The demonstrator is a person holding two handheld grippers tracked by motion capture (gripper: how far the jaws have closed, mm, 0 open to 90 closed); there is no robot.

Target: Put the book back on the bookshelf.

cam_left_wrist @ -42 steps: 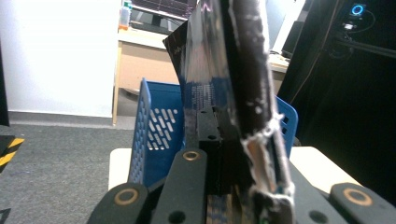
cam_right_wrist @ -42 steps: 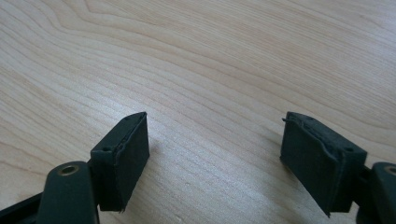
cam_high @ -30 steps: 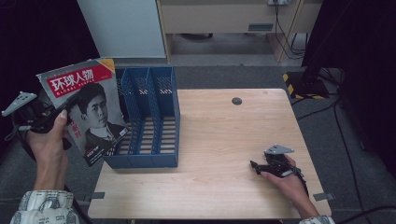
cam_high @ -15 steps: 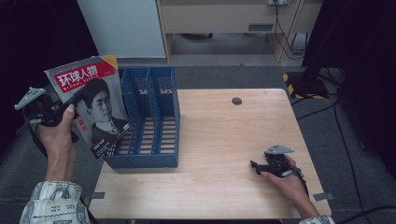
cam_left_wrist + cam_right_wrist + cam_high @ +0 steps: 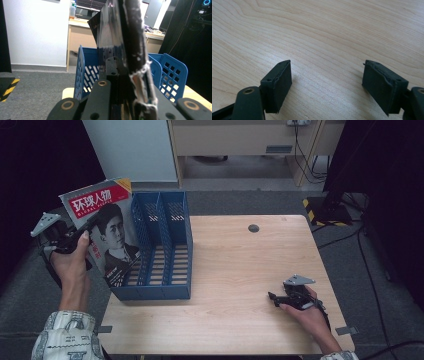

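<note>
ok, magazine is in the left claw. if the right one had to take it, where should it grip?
Probably the magazine's free top edge, coming from above: it stands upright beside the blue file rack, the left claw holds its left edge, and the lower corner is near the rack.

Bright tabletop, dark surroundings, blurred close-ups

Left claw (image 5: 82, 237): raised at the left, its 2 jaws clamped tight, forearm rising from below.
Right claw (image 5: 274, 296): low at the right, 2 jaws spread apart, hand flat behind it.
</note>
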